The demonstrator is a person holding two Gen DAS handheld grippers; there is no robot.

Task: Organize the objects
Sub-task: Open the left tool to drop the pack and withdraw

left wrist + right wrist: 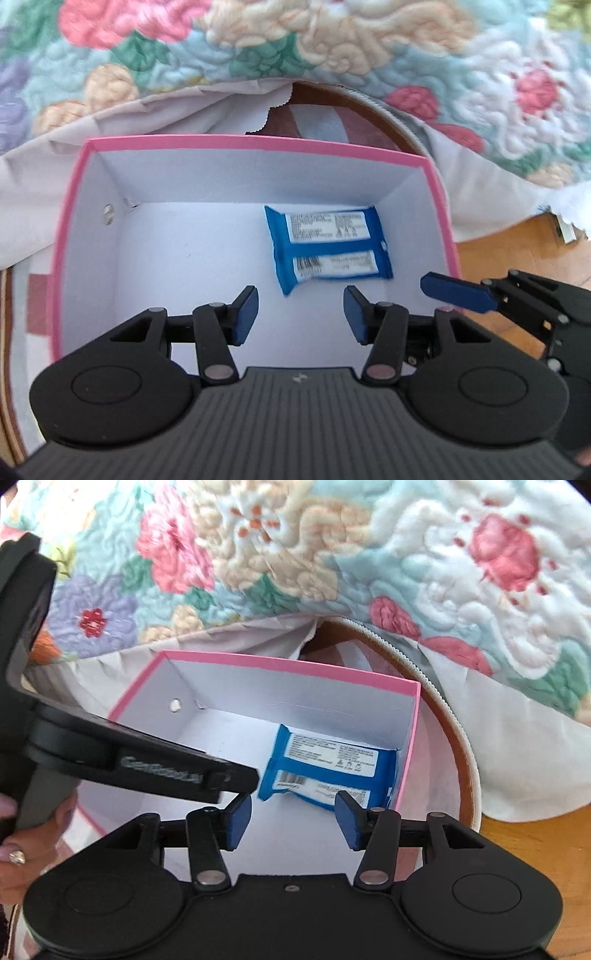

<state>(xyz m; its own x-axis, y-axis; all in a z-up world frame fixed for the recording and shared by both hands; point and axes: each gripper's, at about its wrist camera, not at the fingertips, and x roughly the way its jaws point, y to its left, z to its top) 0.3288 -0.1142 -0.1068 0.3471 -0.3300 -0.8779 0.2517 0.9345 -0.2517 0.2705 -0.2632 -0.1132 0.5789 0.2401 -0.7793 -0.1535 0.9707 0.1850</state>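
Both claws part-open and empty — your left gripper (300,314) above the box (258,142) floor, right gripper (293,819) at its near edge. The blue pack (327,249) lies flat in the far right corner. Lift both straight out — don't clip the rim.

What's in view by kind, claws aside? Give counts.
Box: 1
Blue packet: 1, lying inside the box
Quilt: 1
Total: 3
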